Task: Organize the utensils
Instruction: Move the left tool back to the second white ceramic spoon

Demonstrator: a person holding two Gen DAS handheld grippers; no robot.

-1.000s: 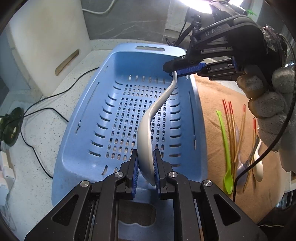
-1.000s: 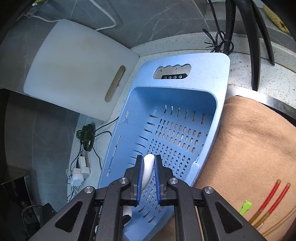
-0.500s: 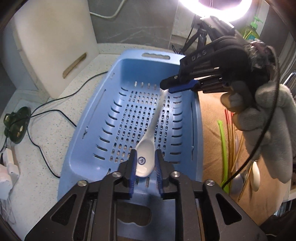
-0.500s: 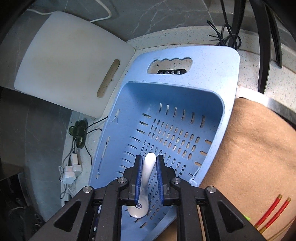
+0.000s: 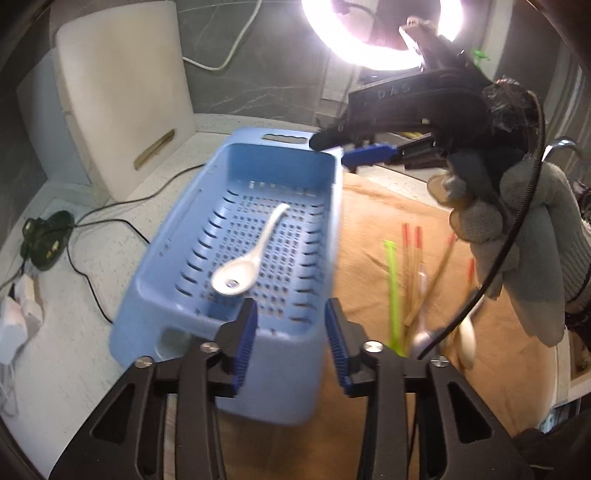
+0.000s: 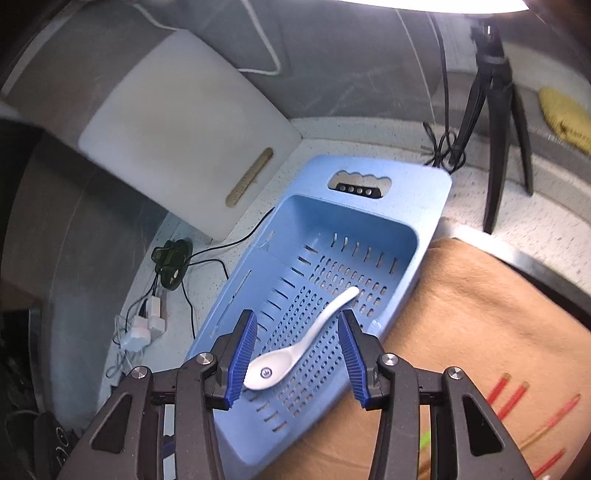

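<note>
White ceramic spoon (image 5: pixel 242 264) lying loose in blue basket (image 5: pixel 177 266), bowl nearest. Left claw (image 5: pixel 291 347) and right claw (image 6: pixel 297 360) both released, holding nothing. Chopsticks (image 5: pixel 417 266) right, on brown cloth (image 5: pixel 373 229).

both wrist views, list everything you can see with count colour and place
ceramic soup spoon: 1, white, lying in the basket
basket: 1, light blue, perforated, on the counter beside the cloth
cloth: 1, tan, right of the basket
chopsticks: several, wood with red tips, on the cloth
plastic spoon: 1, green, on the cloth
cutting board: 1, white, leaning on the wall
ring light: 1, lit, behind the basket
tripod: 1, black, on the counter
plugs and cables: black and white, left of the basket
left gripper: open, empty
right gripper: open, empty
gloved hand: grey, holding the right gripper
</note>
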